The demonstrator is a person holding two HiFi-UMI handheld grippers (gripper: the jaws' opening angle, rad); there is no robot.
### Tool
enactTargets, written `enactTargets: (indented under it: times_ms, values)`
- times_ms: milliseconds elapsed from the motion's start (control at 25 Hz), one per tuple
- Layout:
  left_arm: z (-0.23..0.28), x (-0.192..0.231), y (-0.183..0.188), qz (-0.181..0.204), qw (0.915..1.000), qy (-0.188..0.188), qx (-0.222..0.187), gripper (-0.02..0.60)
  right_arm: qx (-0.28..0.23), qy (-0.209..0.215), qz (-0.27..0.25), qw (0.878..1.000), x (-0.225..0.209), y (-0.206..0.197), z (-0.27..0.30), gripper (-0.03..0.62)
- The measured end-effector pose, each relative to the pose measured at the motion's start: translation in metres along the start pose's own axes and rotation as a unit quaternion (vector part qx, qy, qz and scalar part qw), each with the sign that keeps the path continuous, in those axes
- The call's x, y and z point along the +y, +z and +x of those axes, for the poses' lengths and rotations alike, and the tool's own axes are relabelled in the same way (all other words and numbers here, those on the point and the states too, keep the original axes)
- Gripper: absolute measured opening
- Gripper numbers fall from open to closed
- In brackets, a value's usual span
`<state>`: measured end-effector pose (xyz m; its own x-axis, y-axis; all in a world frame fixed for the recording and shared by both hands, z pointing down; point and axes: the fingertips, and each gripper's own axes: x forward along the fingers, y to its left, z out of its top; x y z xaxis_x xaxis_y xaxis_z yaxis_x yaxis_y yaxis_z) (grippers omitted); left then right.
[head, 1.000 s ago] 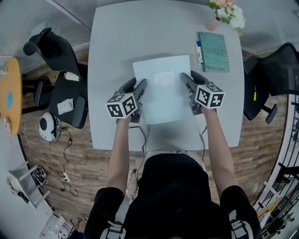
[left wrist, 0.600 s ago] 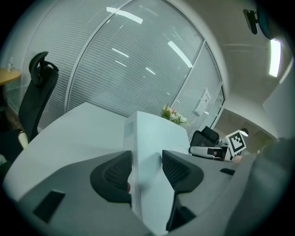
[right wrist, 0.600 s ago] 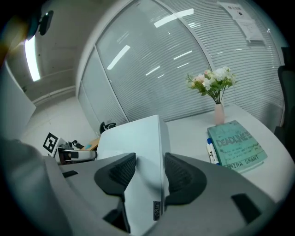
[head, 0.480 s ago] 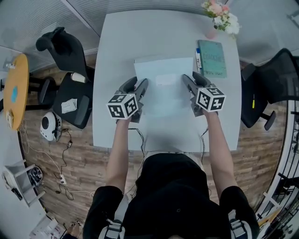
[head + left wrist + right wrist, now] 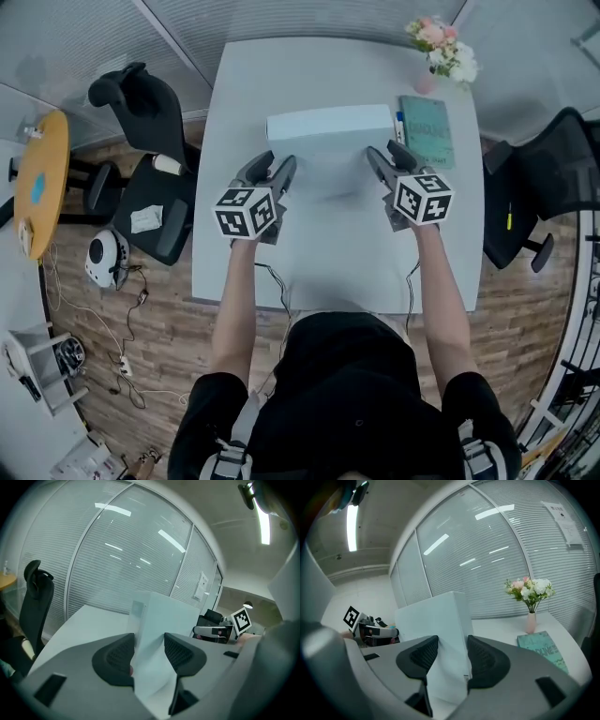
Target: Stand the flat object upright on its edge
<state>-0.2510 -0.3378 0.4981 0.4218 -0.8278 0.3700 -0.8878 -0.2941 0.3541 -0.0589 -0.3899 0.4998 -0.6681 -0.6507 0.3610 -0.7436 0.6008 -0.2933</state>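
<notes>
– Texture of the white box (image 5: 328,124)?
– Smooth and matte, with no print on its broad faces. It is a thin rectangular slab with crisp corners, upright on its long edge over the far half of the pale grey table (image 5: 244,84).
– What about the left gripper (image 5: 278,167)?
– Its jaws are dark moulded plastic with ribbed pads. They are closing, with the box's left end between them and both pads on its faces.
– And the right gripper (image 5: 386,155)?
– It has the same build. Its jaws stand wide and are clamped on the box's right end, one pad on each broad face.
– What else is on the table?
– A teal book (image 5: 429,117) lies flat just right of the box. Beyond it is a slim pink vase (image 5: 427,82) of pink and white flowers.
– What can't you make out?
– I cannot tell whether the box's bottom edge touches the tabletop. The jaws cover that edge in both gripper views, and the head view looks down from above. The book's cover lettering is too small to read. A small label low on the box's right end is also unreadable. The black office chair (image 5: 539,159) at the right runs off the frame.
</notes>
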Motion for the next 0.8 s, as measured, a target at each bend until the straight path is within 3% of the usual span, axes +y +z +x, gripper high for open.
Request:
enactTargets:
  times_ms: [480, 800]
  values:
    - [0.0, 0.004, -0.003, 0.028, 0.9995, 0.0, 0.014, 0.212, 0.037, -0.009, -0.056, 0.998, 0.001, -0.013, -0.002, 0.188]
    - [-0.01, -0.004, -0.012, 0.037, 0.9993, 0.004, -0.001, 0.209, 0.026, -0.004, -0.051, 0.998, 0.003, -0.019, -0.013, 0.189]
